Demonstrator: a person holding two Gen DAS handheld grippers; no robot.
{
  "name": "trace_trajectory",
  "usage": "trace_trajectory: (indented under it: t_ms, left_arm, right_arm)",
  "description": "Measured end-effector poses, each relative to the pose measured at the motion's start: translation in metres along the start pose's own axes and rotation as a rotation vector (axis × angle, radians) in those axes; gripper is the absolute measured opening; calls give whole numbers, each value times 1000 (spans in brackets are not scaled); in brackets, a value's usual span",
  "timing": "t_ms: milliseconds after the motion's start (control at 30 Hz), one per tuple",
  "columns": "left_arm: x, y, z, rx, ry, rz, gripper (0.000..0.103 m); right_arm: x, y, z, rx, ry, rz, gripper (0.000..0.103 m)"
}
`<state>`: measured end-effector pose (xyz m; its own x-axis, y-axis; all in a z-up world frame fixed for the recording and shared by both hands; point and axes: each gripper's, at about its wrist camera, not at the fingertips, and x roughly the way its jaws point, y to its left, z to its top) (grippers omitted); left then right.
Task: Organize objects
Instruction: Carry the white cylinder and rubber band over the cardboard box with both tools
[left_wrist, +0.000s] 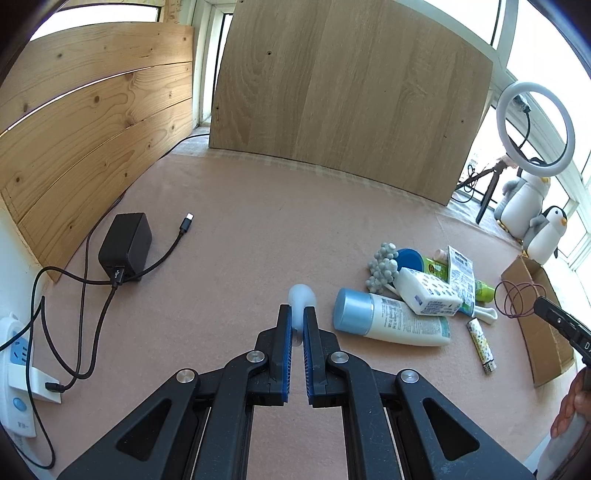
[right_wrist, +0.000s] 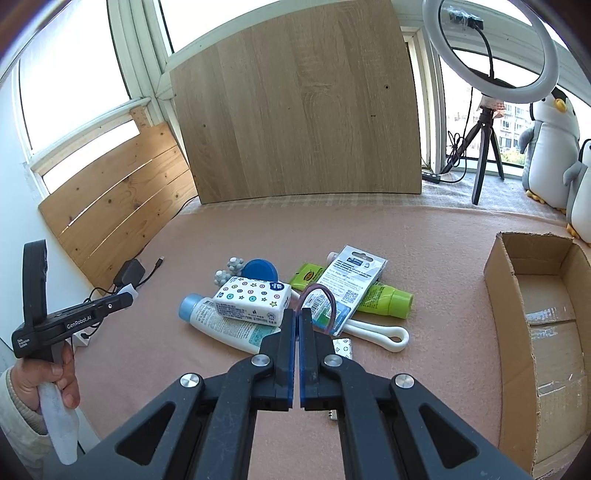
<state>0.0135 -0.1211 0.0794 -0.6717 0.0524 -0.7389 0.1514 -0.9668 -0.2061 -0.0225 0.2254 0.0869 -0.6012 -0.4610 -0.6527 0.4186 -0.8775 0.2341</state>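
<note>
Mid-sort: left hand-held gripper (left_wrist: 297, 314) clamped on a pale blob (left_wrist: 302, 297), right hand-held gripper (right_wrist: 296, 314) pinching hair tie (right_wrist: 320, 295); next, probably carry both to cardboard box (right_wrist: 517, 369).

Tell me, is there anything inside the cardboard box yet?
No, the cardboard box shows only its bare brown floor, and the bottles and packets lie outside it on the pink mat.
</note>
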Motion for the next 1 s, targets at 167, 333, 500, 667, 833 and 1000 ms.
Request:
trace_trajectory:
  t_ms: [167, 333, 500, 667, 833, 1000]
  left_arm:
    - [-12, -6, 3, 7, -15, -8, 5]
    - [-18, -16, 4, 21, -9, -11, 5]
    - [-21, -30, 3, 46, -5, -26, 5]
    - [-21, -52, 5, 76, -1, -58, 5]
    - [-16, -85, 10, 126, 5, -102, 5]
    - [-10, -134, 16, 196, 13, -161, 5]
  right_arm:
    - [-13, 2, 3, -4, -27, -3, 1]
    - [-22, 2, 3, 0, -41, -2, 1]
    - [-33, -5, -1, 16, -59, -13, 1]
    - [-46, -18, -2, 37, -77, -36, 1]
    - [-59, -37, -6, 65, -94, -74, 1]
    - [-73, -66, -12, 96, -110, -136, 1]
